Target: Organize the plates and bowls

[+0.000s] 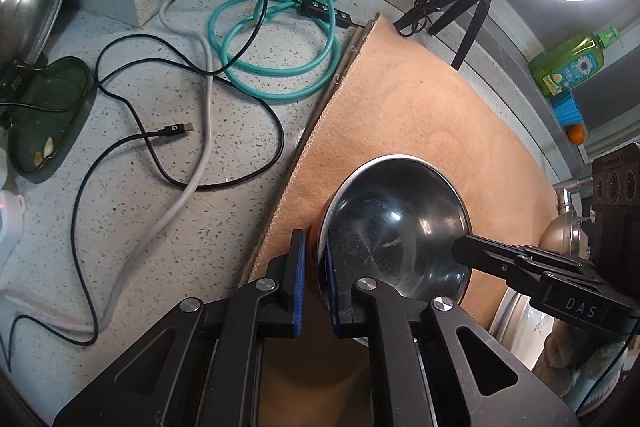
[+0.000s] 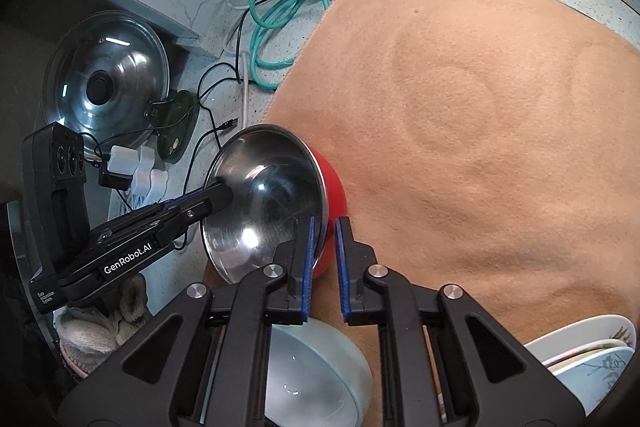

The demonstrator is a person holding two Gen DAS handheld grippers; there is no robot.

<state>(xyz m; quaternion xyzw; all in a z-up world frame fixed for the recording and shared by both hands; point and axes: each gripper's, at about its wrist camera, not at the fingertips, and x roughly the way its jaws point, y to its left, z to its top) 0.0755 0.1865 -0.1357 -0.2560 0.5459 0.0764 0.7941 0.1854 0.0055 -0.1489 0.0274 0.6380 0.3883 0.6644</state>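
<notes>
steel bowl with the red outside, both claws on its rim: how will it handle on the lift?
The steel bowl looks thin-walled, so probably light for its size. Its polished rim is likely slippery under the left claw and right claw, which pinch opposite edges; it may pivot between them. The rounded red underside suggests it rocks when set on the tan mat.

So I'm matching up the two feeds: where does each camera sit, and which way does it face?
Left wrist: on the left hand-held gripper, looking down at the steel bowl whose rim it clamps; right hand-held gripper enters opposite.
Right wrist: on the right hand-held gripper, clamping the same bowl's other rim.
Shared: bowl, tan mat, teal cable.
</notes>
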